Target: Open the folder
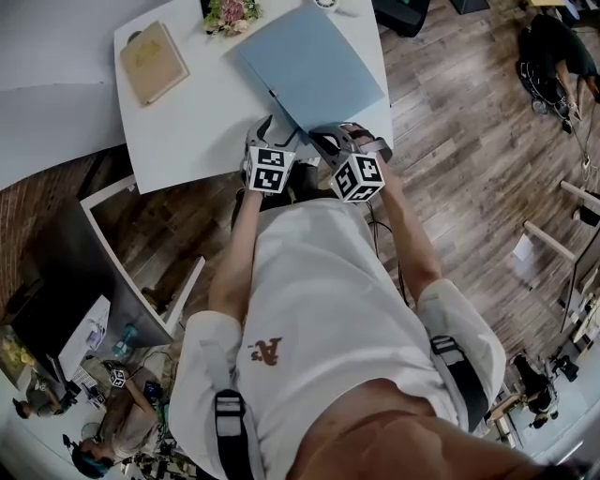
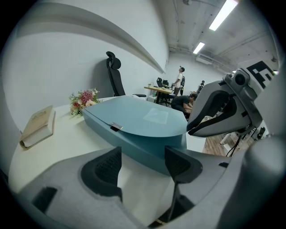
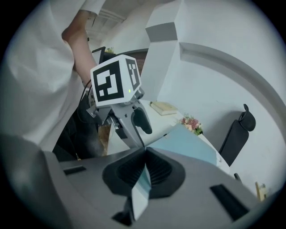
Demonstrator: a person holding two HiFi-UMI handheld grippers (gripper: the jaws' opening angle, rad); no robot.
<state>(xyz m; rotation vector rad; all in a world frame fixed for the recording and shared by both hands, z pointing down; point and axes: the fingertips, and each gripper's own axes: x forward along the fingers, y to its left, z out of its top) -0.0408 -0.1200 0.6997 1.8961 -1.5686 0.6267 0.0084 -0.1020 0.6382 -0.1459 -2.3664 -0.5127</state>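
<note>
On the white table (image 1: 187,131), the blue folder (image 1: 314,70) lies near the front edge, its cover edge pinched between the closed jaws of the right gripper (image 3: 144,165), while the left gripper (image 2: 144,165) holds its jaws spread, gripping nothing, just beside the folder's near corner.

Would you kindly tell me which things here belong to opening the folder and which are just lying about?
Belong to the job: folder, its cover edge pinched in the shut right gripper; left gripper, open, near the folder's corner.
Just lying about: book and flowers on the table.
</note>
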